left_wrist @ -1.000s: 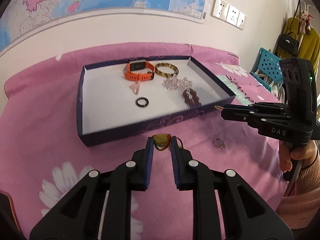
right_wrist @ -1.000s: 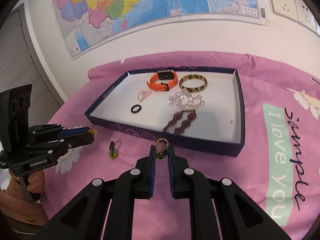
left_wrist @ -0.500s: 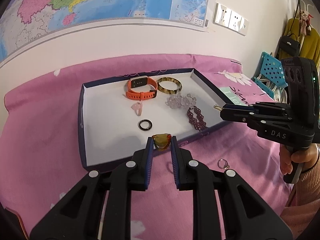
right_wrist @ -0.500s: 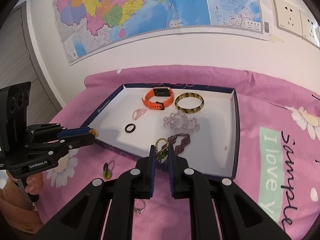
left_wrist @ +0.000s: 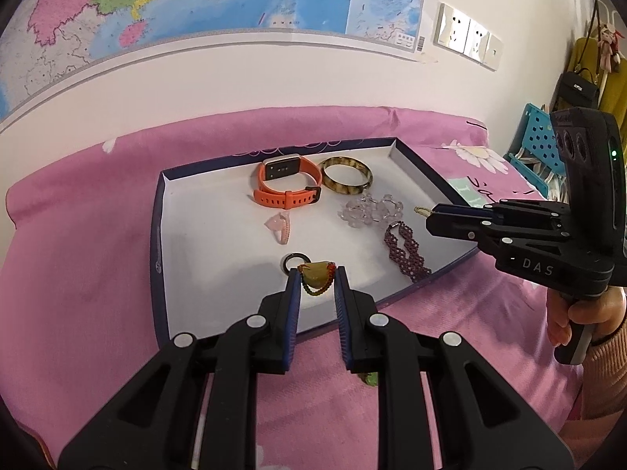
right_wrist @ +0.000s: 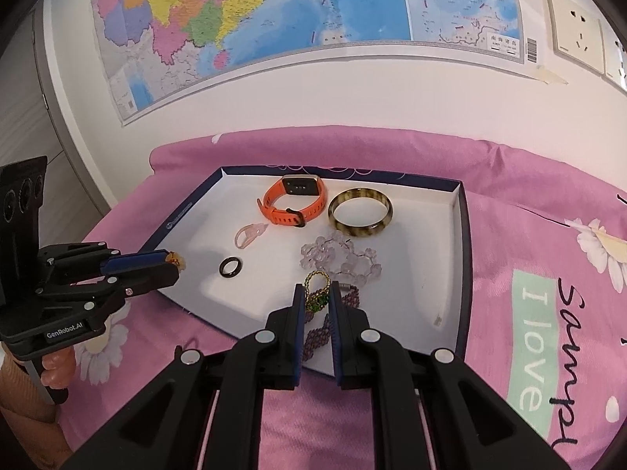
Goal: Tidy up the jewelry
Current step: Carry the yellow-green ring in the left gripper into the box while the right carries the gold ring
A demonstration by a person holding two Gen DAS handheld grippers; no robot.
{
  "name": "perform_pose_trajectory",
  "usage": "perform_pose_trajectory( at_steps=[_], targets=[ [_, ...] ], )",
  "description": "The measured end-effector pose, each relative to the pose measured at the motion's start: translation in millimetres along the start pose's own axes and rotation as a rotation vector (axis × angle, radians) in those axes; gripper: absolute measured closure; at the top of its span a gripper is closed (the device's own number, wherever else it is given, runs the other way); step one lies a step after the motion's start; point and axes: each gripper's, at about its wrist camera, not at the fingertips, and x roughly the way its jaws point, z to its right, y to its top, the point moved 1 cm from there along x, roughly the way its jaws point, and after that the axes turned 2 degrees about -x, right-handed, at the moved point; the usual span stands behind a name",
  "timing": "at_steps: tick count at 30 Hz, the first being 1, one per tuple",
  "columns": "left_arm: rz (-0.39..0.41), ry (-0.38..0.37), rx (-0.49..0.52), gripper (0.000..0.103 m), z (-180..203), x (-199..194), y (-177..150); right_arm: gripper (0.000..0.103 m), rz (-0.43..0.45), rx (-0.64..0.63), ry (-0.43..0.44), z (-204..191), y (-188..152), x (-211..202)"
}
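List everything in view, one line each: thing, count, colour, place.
Tray: 1, navy rim, white floor, on bedspread.
Watch: 1, orange, tray's far side.
Bangle: 1, brown-striped, beside watch.
Clear bracelet: 1, tray middle.
Purple bracelet: 1, tray's near right.
Pink ring: 1, tray middle.
Black ring: 1, tray's near left.
Bedspread: 1, pink.
Map: 1, wall.
Sockets: white, wall.
Amber ring: 1, in left gripper.
Gold-green ring: 1, in right gripper.

Bright, even indoor light; sharp, fisheye-warped, dark-cornered edges.
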Motion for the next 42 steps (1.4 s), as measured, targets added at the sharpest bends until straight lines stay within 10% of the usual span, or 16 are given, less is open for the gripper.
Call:
perform_pose_trajectory(
  at_steps=[42],
  targets=[
    [-0.026,0.023,-0.02,0.085,-1.6,18.7,5.0,0.093,-0.019,0.007,0.0,6.0,4.8,16.0]
  ],
)
